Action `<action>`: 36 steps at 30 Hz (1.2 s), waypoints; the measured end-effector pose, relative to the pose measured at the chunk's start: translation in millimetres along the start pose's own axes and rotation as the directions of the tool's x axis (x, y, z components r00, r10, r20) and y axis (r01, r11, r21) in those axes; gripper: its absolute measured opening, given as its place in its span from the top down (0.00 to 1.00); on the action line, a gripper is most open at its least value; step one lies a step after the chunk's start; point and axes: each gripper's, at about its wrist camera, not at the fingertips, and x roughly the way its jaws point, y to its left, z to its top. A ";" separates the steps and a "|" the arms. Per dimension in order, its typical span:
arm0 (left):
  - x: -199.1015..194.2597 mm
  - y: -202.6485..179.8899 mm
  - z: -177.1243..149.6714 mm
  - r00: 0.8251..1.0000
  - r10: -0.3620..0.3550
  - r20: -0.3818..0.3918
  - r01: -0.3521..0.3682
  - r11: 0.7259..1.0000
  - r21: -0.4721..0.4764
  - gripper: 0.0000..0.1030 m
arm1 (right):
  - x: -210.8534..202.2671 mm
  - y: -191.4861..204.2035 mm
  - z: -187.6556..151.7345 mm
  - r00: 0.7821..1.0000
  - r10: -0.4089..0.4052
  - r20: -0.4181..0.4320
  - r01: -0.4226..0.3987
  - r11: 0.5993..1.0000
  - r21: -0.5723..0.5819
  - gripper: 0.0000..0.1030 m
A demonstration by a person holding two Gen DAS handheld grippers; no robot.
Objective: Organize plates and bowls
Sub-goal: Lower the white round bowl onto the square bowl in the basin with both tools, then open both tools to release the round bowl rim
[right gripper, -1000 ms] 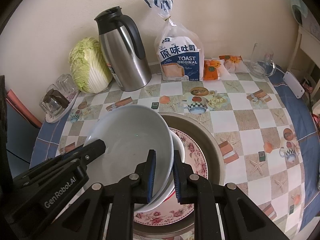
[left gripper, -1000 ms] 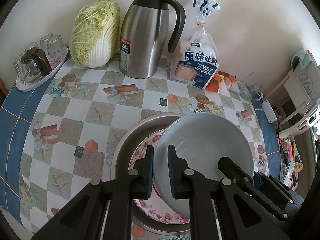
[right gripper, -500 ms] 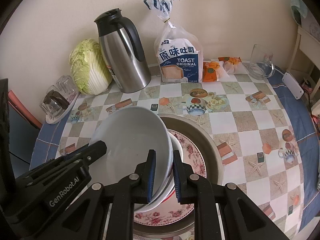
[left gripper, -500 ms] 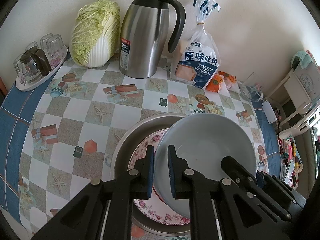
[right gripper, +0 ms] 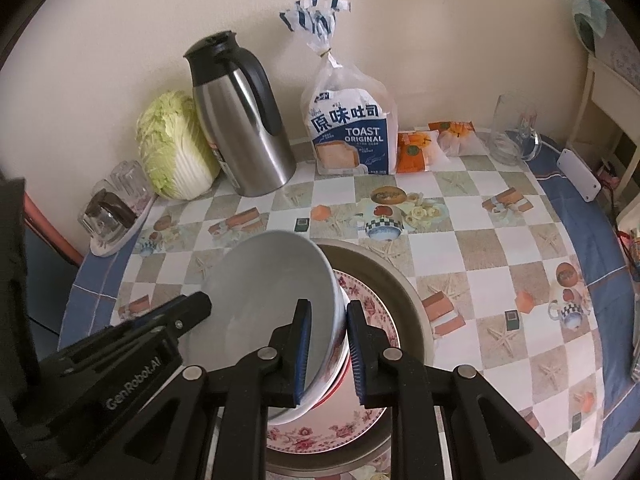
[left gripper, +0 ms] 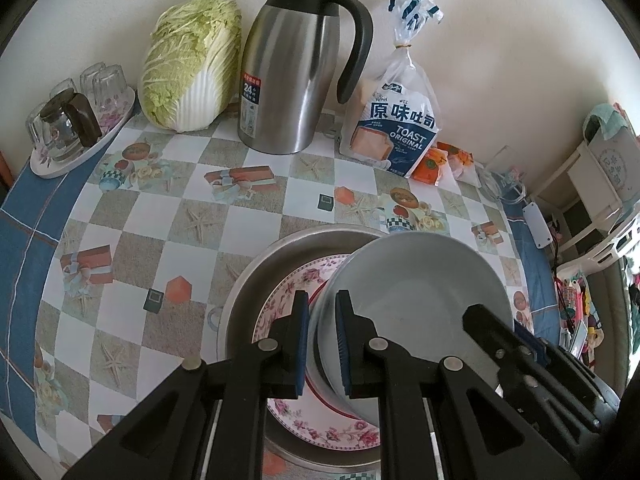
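The left tongs [left gripper: 322,344] pinch one side of the white bowl's [left gripper: 420,280] rim, pads pressed on it, while the right tongs [right gripper: 326,350] straddle the opposite rim with a little more gap showing, so that grip looks the looser of the two. The bowl hangs tilted between them, just above a second bowl [right gripper: 340,360] nested on the floral plate [left gripper: 288,312] inside the metal basin [left gripper: 248,292] directly below. If the right pads slacken further, the bowl could pivot on the left pinch and drop onto the stack, chipping a rim. Glazed ceramic is slick, so uneven lifting could also make it slide out toward the surface [left gripper: 140,240] ahead.
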 end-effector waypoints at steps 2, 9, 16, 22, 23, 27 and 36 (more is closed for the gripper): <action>-2.8 1.7 0.4 1.000 -0.006 0.006 0.006 1.000 -0.011 0.87 | -1.8 -2.3 1.0 1.000 0.009 0.006 -0.009 1.000 0.006 0.80; -10.1 3.8 2.2 1.000 -0.004 0.024 0.005 1.000 -0.020 0.87 | 0.2 -19.1 1.4 0.999 0.048 0.006 -0.049 0.996 0.070 0.81; -10.0 2.8 1.8 1.000 -0.005 0.023 0.005 1.000 -0.016 0.87 | 10.6 -25.1 -2.1 0.997 0.077 -0.020 -0.074 0.993 0.094 0.81; -9.9 0.5 0.6 1.000 0.002 0.021 -0.002 1.000 -0.015 0.87 | 17.4 -26.6 -4.7 0.996 0.085 -0.038 -0.081 0.992 0.100 0.81; -9.9 0.3 0.7 1.000 0.002 0.022 -0.002 1.000 -0.016 0.87 | 18.1 -26.4 -4.9 0.996 0.085 -0.041 -0.080 0.992 0.099 0.81; -11.5 0.7 0.6 1.000 0.009 0.024 -0.008 1.000 -0.021 0.70 | 19.2 -22.2 -5.0 0.996 0.069 -0.050 -0.065 0.995 0.074 0.81; -19.6 3.2 2.7 0.999 0.036 0.037 -0.034 0.999 -0.033 0.47 | 10.4 -15.1 -2.7 0.999 0.021 -0.035 -0.020 1.000 0.022 0.51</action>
